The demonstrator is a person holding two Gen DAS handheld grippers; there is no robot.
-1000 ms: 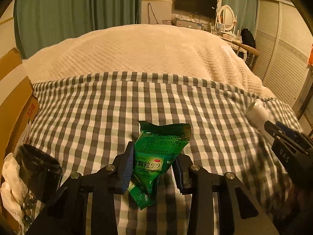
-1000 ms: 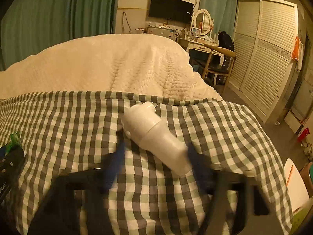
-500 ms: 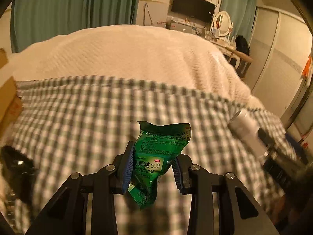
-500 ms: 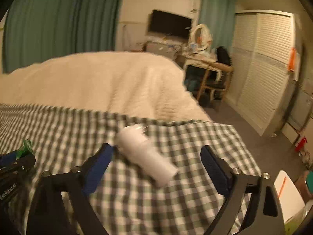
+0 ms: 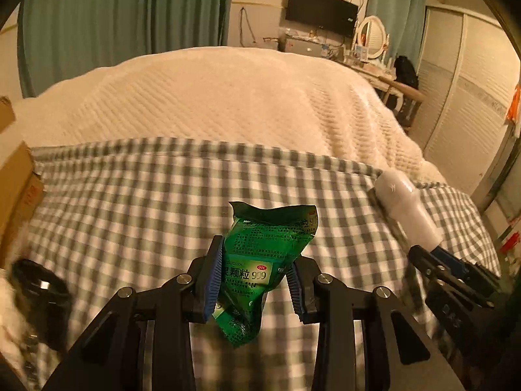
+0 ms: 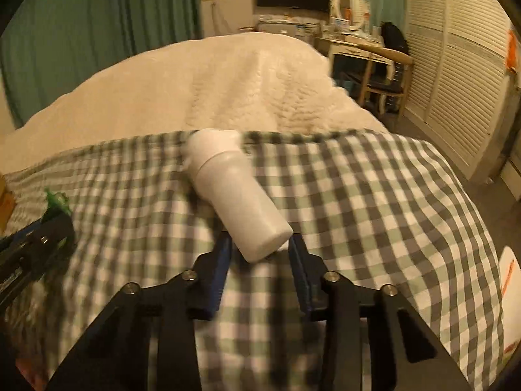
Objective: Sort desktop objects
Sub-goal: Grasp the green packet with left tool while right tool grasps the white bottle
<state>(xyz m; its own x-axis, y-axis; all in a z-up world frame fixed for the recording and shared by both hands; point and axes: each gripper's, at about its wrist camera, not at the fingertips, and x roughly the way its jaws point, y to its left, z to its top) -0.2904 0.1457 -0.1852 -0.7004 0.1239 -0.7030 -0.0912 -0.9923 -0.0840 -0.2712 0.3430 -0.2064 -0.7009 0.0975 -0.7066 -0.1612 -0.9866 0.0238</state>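
Two held things: a green sachet (image 5: 265, 267) and a white bottle (image 6: 236, 200), each sitting in its own gripper above the checked cloth (image 5: 136, 202).
Green sachet: it is standing crumpled and upright between the blue pads of the left gripper (image 5: 255, 283), which is clamping it around the middle; its torn top is sticking up past the fingertips and its lower corner is hanging below them.
White bottle: it is lying tilted, cap end pointing away toward the cream blanket (image 6: 208, 81), base end sitting between the pads of the right gripper (image 6: 260, 254).
Right gripper: its jaws are closing at this moment, with the bottle's base between them and the pads pressing on its sides.
Checked cloth: it is spreading under both grippers, with the cream blanket lying beyond its far edge.
Left of the checked cloth: cardboard boxes (image 5: 14, 176) are standing at its edge, and a dark round container (image 5: 39, 296) is sitting just beside them, blurred.
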